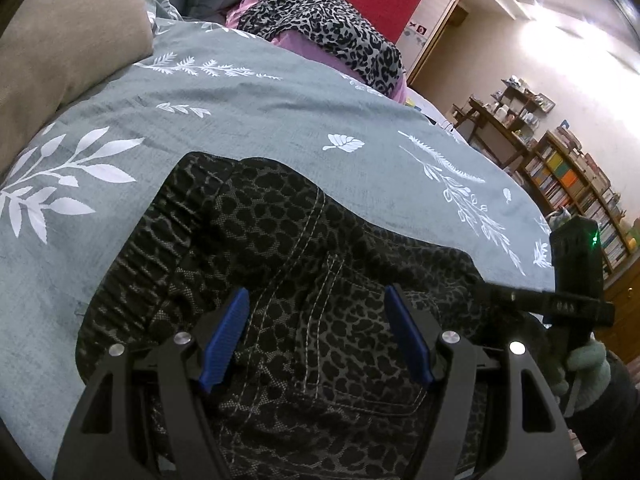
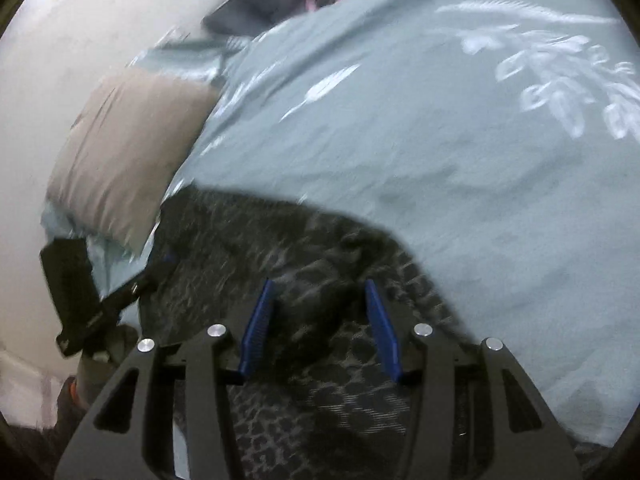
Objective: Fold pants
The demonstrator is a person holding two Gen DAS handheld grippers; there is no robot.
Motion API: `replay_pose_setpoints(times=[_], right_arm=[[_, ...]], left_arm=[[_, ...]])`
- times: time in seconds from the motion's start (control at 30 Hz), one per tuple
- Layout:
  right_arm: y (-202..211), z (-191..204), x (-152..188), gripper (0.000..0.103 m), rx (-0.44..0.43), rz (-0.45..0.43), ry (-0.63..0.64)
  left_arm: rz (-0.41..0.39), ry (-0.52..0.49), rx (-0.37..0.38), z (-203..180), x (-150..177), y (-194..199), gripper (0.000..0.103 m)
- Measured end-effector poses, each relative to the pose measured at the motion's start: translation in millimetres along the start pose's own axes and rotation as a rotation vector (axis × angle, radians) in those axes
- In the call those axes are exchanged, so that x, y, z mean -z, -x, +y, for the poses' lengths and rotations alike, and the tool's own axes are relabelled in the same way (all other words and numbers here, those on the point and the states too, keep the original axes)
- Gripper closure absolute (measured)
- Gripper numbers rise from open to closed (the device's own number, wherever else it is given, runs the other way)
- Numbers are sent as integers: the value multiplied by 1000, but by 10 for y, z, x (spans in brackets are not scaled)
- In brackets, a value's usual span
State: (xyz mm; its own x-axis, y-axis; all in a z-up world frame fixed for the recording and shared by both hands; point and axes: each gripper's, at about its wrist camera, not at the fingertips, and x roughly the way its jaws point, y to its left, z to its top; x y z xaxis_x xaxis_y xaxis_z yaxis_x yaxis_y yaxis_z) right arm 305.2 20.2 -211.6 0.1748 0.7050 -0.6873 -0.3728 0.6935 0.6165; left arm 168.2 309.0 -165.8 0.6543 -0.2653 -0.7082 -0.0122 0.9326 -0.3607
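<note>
Dark leopard-print pants (image 1: 288, 264) lie bunched on a grey-green bedspread (image 1: 240, 112), waistband at the left and a back pocket near the front. My left gripper (image 1: 316, 308) is open, its blue pads just above the pocket area. The right gripper's body shows at the right edge of the left wrist view (image 1: 576, 292), held by a gloved hand. In the blurred right wrist view the pants (image 2: 280, 248) spread below my right gripper (image 2: 318, 304), which is open over them. The left gripper's body shows at the left of that view (image 2: 80, 296).
A beige pillow (image 1: 68, 32) lies at the bed's left; it also shows in the right wrist view (image 2: 124, 148). A pile of leopard and pink cloth (image 1: 320, 24) sits at the far side. Bookshelves (image 1: 572, 176) stand along the right wall.
</note>
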Motion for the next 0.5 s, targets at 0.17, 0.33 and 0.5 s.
replay_pose_setpoints(times=[0.17,0.33,0.5], right_arm=[[-124,24,-145,35,-51,34,-1],[-249,-56,-436,51,-55,-27,-26],[-254,-67,-594,89,114,-78,-1]], left_arm=[[-3,-9,-2,-6,19,-12,31],[-3,-30,-7,-39,37,-21,30],[-7,-20,10,-1,53,-29,30]])
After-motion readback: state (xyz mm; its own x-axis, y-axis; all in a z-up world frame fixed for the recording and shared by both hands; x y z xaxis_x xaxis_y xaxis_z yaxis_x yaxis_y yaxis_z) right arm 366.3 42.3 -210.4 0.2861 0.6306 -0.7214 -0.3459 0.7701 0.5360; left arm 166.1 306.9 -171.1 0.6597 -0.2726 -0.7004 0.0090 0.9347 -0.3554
